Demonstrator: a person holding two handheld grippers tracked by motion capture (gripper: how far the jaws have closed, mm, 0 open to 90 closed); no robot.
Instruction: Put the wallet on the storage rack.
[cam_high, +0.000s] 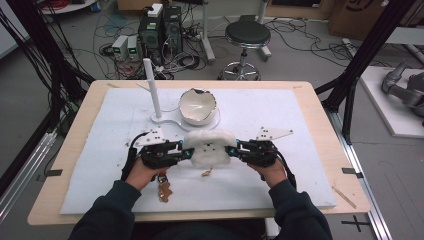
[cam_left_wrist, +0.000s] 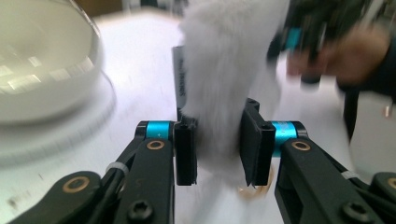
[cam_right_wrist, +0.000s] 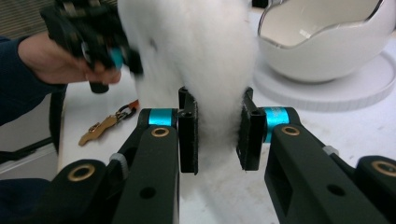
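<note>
White padded tabletop (cam_high: 280, 115), each hand-held gripper, left (cam_high: 186, 153) and right (cam_high: 231, 150), clamped on one fluffy white plush (cam_high: 209, 147).

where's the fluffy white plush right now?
High view: the fluffy white plush sits mid-table on the white mat, pinched between the left hand-held gripper and right hand-held gripper, just in front of the white egg-shaped bowl.

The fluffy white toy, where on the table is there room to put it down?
The white foam mat lies bare at its left side, left of the white upright post, and at its right, beyond the cracked white egg-shaped bowl. It is crowded mid-table: the fluffy white toy, both grippers and a brown keychain near the front edge.
</note>
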